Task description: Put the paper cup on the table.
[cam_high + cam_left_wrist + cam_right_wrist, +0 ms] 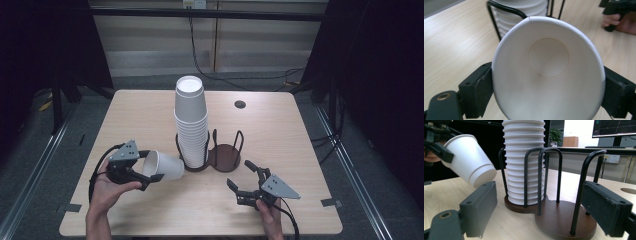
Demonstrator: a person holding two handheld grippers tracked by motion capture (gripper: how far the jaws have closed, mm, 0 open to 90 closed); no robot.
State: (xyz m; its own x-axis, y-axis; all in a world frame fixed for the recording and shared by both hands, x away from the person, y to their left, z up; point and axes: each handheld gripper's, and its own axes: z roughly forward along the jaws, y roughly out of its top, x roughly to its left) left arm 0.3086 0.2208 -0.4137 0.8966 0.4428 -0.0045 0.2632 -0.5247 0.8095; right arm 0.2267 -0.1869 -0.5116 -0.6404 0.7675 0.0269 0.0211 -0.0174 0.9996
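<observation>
A pale wooden counter has a small round hole near its far edge; black cables trail behind.

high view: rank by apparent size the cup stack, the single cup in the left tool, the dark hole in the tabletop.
1. cup stack, largest by far.
2. single cup, held in the left tool, tipped on its side.
3. dark hole, smallest, though it lies farther from the camera.

The single paper cup is plain white inside and out, like the tall stack of cups. The wire holder is black on dark brown round bases. Both grippers' jaws are matt black. The bench is pale wood-grain.
</observation>
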